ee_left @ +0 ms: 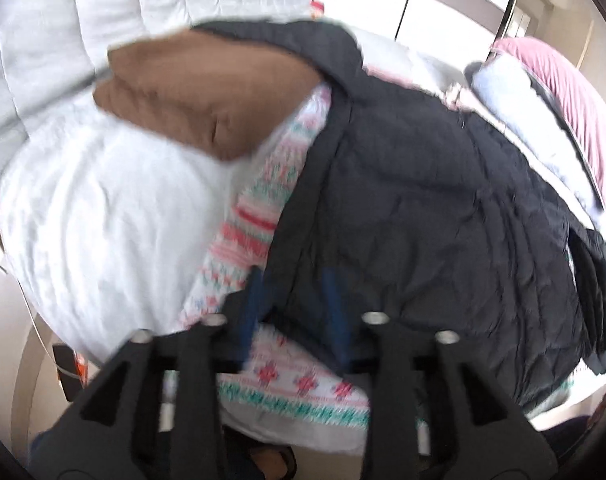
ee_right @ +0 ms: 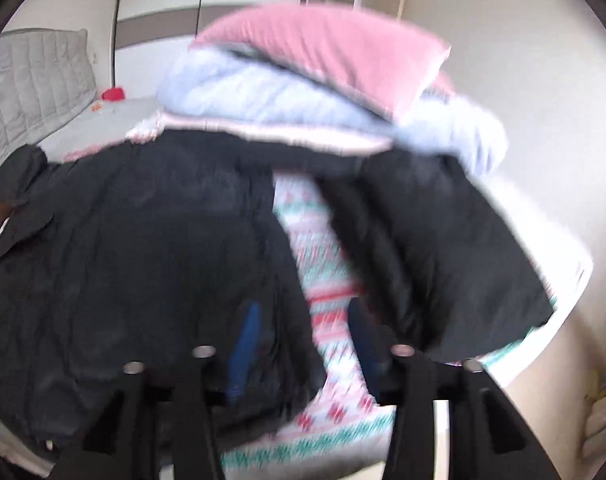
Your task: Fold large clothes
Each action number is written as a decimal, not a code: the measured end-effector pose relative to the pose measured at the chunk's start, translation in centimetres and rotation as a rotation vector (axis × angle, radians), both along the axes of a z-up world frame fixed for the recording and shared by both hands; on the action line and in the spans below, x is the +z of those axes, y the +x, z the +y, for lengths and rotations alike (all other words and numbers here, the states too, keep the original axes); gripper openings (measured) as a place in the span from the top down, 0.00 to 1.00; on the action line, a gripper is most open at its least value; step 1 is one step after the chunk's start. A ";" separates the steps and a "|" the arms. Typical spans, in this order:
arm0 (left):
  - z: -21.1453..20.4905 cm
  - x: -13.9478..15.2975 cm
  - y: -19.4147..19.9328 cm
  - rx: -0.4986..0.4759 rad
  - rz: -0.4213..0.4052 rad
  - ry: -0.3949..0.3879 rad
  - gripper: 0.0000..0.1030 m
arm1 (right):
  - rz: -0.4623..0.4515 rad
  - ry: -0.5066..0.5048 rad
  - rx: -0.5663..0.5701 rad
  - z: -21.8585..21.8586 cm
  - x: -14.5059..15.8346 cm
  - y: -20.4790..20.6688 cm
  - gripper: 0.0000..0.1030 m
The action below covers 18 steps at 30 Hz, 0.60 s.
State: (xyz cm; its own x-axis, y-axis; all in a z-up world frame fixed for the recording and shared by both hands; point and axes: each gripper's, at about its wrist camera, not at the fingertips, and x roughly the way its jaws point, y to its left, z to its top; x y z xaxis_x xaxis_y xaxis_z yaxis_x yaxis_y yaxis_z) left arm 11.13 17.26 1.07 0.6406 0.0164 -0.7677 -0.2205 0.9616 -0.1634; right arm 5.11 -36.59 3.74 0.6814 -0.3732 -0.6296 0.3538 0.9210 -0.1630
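The dark quilted jacket lies spread on the patterned blanket on the bed, running from my fingers toward twelve o'clock. My left gripper stands parted, the jacket's hem between its fingers; whether they press it, blur hides. My right gripper is parted over bare blanket between two jacket panels. At one o'clock a pink garment tops a blurred pile.

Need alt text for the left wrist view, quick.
A dark quilted jacket lies spread over a patterned knit blanket on a white bed, a folded brown garment beyond it. The left gripper hovers open over the jacket's near edge.
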 end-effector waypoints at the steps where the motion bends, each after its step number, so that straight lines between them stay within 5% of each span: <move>1: -0.2 0.4 0.5 -0.009 -0.013 0.008 0.51 | -0.014 -0.017 0.001 0.3 0.7 0.4 0.51; 9: -7.4 5.9 7.5 -0.130 -0.060 0.038 0.36 | -0.052 0.025 -0.056 -1.3 4.0 6.7 0.49; 18: -14.6 7.2 15.5 -0.210 -0.047 0.037 0.32 | -0.046 0.092 -0.120 -4.7 4.4 13.6 0.49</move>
State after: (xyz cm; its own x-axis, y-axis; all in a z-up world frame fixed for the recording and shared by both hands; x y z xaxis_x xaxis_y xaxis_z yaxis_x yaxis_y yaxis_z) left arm 26.58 2.62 8.30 0.6681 -0.0937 -0.7381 -0.0072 0.9912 -0.1323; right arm 18.69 -41.32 8.16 0.6639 -0.3959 -0.6344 0.4675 0.8819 -0.0611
